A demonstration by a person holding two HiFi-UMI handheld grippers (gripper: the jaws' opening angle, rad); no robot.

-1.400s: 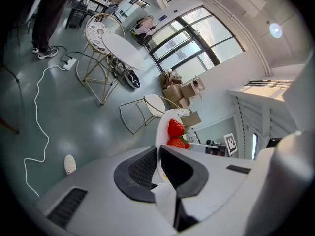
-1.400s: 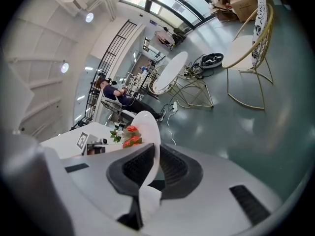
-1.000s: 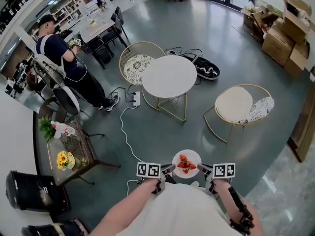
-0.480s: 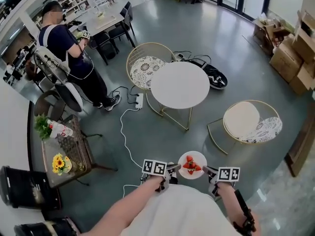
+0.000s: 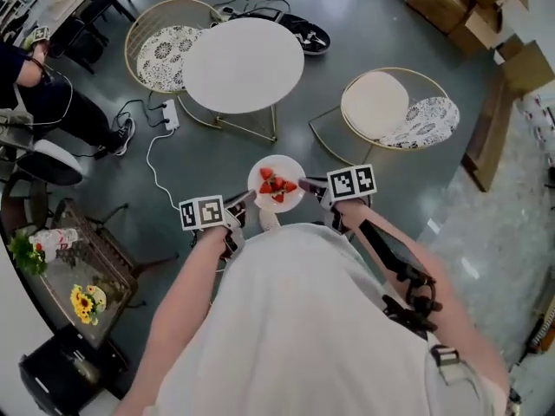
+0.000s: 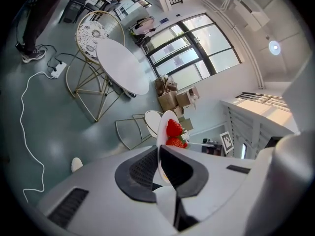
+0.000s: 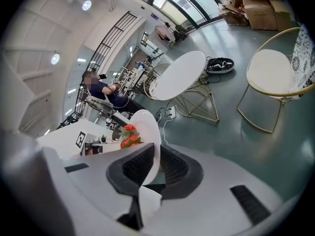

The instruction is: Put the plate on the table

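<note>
- Plate [image 5: 286, 165] of strawberries [image 5: 276, 185] in mid-air, well short of the round white table [image 5: 243, 63]; I see nothing under it but grey floor.
- My left gripper [image 5: 243, 199] is clamped on the plate's rim on one side, my right gripper [image 5: 310, 185] on the rim opposite; in each gripper view the thin white edge stands pinched between the dark pads, with only a little of the rim caught.
- Risk one, as I judge it: so shallow a bite lets the plate pivot; if either hand dips or eases, it could tip and slide out onto the floor.
- Risk two: the strawberries lie loose in a heap at the centre; a tilt or a hard set-down on the table could roll them off.
- Risk three: if the two grippers drift apart or twist against each other, one edge may slip free.
- Risk four: a white cable and power strip [image 5: 169, 115] lie on the floor just beside the table's legs, and a chair [image 5: 390, 107] stands to the table's right; a foot could catch on the way in.
- Risk five: coming in too low could knock the plate's underside on the table's edge.
- Writing: none I can read; the cubes on the grippers carry only black-and-white square patterns; the cardboard boxes [image 5: 451, 7] beyond the table show no legible print.
</note>
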